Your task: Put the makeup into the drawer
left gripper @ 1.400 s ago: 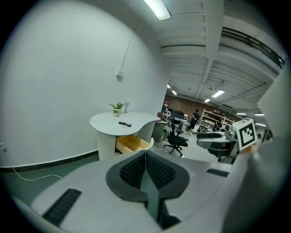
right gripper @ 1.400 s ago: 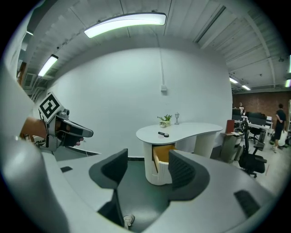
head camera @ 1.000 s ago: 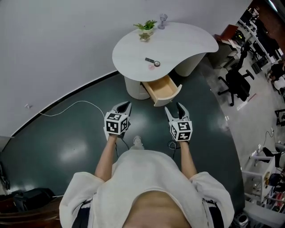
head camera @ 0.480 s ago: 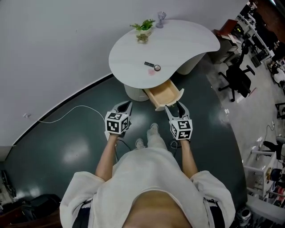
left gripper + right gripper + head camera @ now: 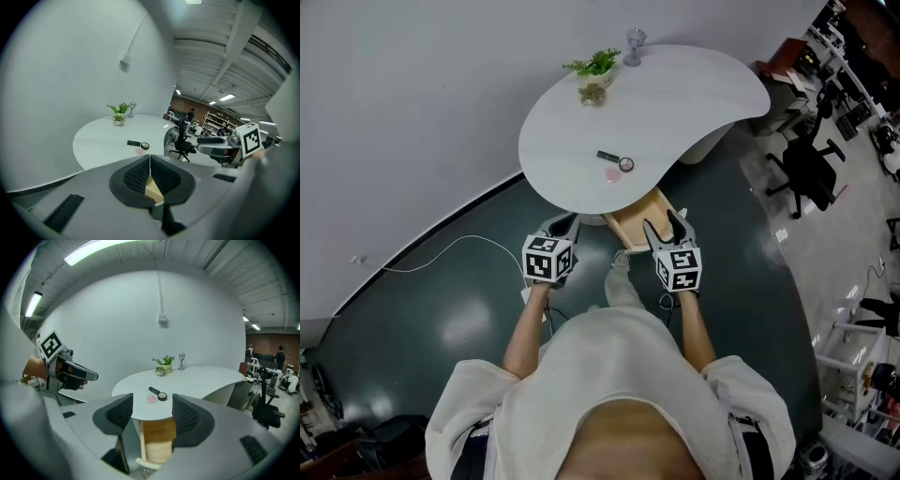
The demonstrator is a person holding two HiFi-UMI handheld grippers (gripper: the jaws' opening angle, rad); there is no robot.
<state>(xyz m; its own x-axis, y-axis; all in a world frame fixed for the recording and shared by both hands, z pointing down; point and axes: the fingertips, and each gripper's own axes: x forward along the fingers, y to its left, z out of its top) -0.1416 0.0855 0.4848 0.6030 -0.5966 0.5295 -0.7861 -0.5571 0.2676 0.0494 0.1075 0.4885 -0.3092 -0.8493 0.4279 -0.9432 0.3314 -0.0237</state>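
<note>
1. Two hand-held grippers are out in front of the person, side by side above the dark green floor (image 5: 441,309). Both point at the white rounded worktop (image 5: 694,89).
2. Left hand-held gripper (image 5: 561,223): its own view shows the ribbed black pads pressed together, with nothing pinched between them.
3. Right hand-held gripper (image 5: 662,225): jaws spread wide and empty. Through the gap its own view shows the worktop edge and the drawer beneath.
4. The makeup sits on the worktop, near the front edge, as three small pieces in a cluster. A slim black tube (image 5: 607,156) lies just beside a round black compact (image 5: 625,164), and a pale pink round piece (image 5: 612,174) lies closest to the edge. Neither hand-held gripper touches any of them.
5. The light wooden drawer (image 5: 636,223) is pulled out from under the worktop, right below the makeup. From the head view the right hand-held gripper's tips overlap its front corner; contact cannot be told.
6. At the far edge of the worktop stand a small green potted plant (image 5: 593,75) and a little clear goblet-shaped ornament (image 5: 634,43), well apart from the makeup.
7. Off to the right, a black office chair (image 5: 806,169) stands on the floor.
</note>
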